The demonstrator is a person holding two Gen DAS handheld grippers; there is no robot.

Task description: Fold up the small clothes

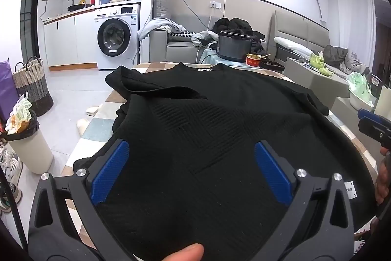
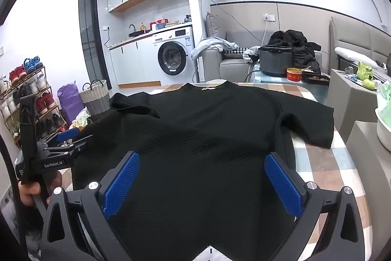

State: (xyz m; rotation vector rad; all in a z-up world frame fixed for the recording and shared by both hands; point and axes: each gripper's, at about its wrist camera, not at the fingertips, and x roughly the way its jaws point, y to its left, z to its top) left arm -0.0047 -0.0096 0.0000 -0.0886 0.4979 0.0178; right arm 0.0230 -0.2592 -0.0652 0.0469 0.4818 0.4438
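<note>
On the checked tablecloth (image 2: 317,163) lies a black ribbed-knit top (image 2: 207,119) — collar away from the cameras, hem nearest them, sleeves out sideways. "GenRobot.AI" reads on the left gripper (image 2: 73,136). Both it and the right gripper (image 2: 202,177) stand wide open — blue textured pads (image 2: 122,182) gripping nothing, above the fabric.

White lettering reading "GenRobot.AI" runs along the black body of the left gripper (image 2: 70,136), seen from the right wrist view. In the left wrist view, a small white tag (image 1: 350,190) at the right arm of the left gripper's frame carries dark letters cut off at the edge, roughly "XUN". A red tin (image 2: 294,73) beside the cooker shows gold characters too small to read. The washing machine (image 2: 174,55) has a lit display and a sticker on its panel, neither legible. The shirt's neck label (image 2: 209,88) is blank at this size
</note>
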